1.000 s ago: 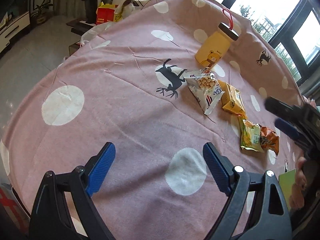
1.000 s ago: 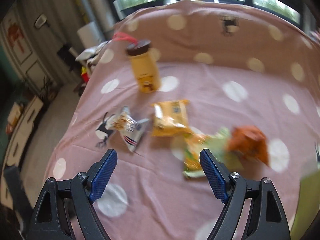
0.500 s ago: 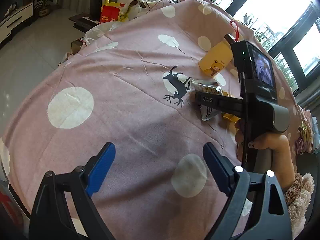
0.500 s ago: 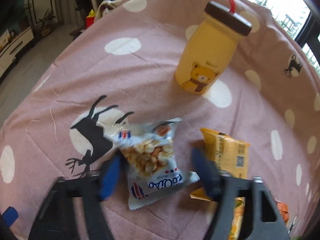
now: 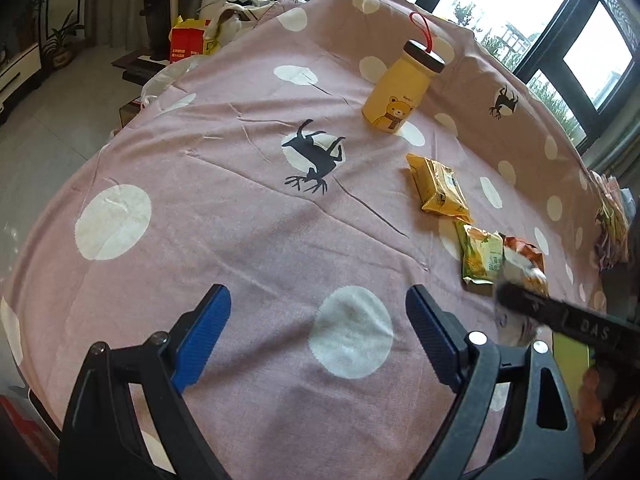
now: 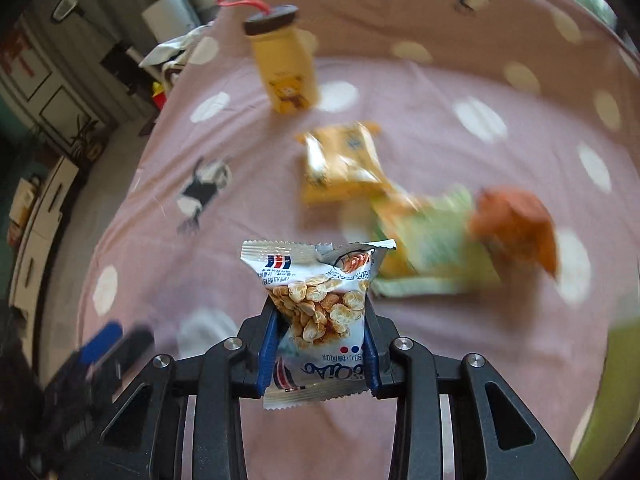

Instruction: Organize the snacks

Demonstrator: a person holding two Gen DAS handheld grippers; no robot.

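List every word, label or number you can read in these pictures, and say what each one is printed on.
"DAS": on the black bar of the right gripper, seen from the left wrist view.
Latin letters and Chinese characters: on the white snack packet in the right gripper's jaws; seen upside down, not surely readable.
Small word above the bear: on the yellow bottle; too small.
Yellow packet label: too small.

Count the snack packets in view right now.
4. White peanut packet clamped in the right claw; yellow packet, green packet and orange packet lie in a row on the pink cloth. More may be hidden at the right edge.
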